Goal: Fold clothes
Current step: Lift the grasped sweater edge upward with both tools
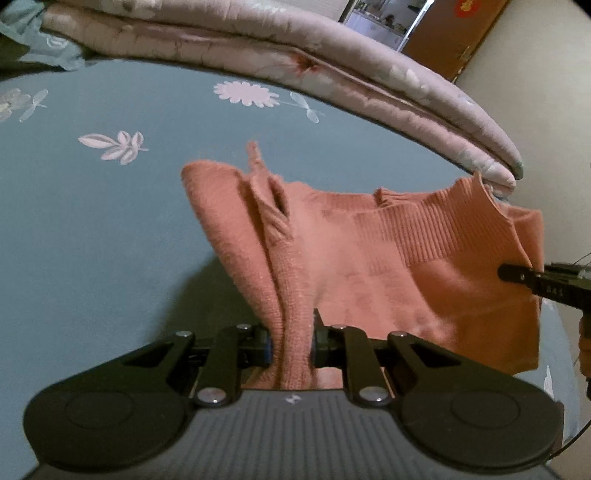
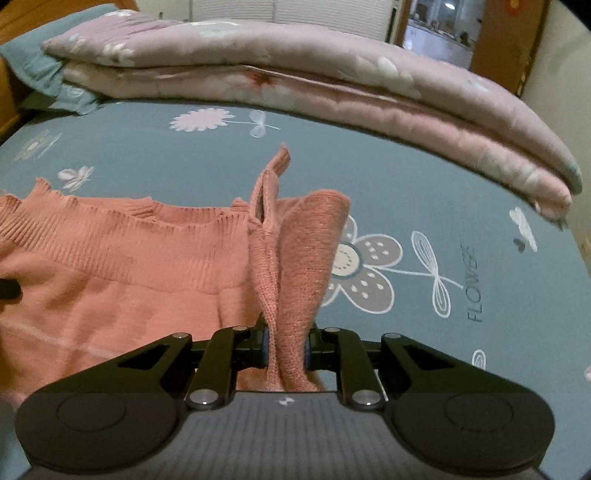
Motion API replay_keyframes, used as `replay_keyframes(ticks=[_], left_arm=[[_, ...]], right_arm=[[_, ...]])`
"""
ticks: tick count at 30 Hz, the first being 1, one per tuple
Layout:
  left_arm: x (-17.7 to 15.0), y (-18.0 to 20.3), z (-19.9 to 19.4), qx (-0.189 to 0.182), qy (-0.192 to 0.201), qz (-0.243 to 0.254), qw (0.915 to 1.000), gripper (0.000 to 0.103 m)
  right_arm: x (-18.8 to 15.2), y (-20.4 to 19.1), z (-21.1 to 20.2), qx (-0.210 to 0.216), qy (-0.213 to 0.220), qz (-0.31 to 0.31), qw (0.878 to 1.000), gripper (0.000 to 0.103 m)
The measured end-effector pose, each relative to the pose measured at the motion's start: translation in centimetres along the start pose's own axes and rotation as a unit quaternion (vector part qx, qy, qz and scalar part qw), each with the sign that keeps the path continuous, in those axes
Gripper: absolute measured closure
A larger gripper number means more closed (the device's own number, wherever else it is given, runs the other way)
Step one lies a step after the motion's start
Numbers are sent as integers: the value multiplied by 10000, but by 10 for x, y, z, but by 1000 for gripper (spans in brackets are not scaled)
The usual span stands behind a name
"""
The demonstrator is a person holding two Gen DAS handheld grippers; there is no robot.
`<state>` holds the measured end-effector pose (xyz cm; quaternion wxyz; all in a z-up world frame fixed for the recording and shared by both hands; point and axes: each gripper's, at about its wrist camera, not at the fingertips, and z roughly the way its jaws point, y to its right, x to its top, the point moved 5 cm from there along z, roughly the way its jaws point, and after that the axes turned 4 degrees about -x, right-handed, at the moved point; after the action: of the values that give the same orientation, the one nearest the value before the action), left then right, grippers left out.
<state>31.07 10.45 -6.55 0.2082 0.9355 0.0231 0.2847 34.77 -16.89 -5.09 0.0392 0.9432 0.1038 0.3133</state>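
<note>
A salmon-pink knit sweater (image 1: 388,258) with a ribbed band hangs stretched between my two grippers above the blue flowered bed sheet (image 1: 92,221). My left gripper (image 1: 291,343) is shut on a bunched fold of its left edge. My right gripper (image 2: 286,347) is shut on a bunched fold of the sweater's (image 2: 129,280) right edge. The right gripper's black finger (image 1: 532,277) shows at the right edge of the left wrist view, against the fabric. The left gripper's tip (image 2: 9,290) shows at the left edge of the right wrist view.
A folded pink flowered quilt (image 2: 332,74) lies across the far side of the bed. A blue pillow (image 2: 33,62) sits at the far left. A doorway (image 2: 439,33) and brown door lie beyond. The bed's right edge meets a pale wall (image 1: 535,74).
</note>
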Motion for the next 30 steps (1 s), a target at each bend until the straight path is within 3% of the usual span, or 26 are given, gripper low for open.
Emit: replay_keyframes(ticks=[11, 30], left_arm=[[-45, -27, -99, 165, 303, -26, 9994, 88], [-131, -111, -262, 471, 807, -402, 9948, 88]], right_arm=[[3, -83, -61, 87, 60, -758, 9971, 84], [-18, -239, -166, 212, 302, -1783, 9833, 84]])
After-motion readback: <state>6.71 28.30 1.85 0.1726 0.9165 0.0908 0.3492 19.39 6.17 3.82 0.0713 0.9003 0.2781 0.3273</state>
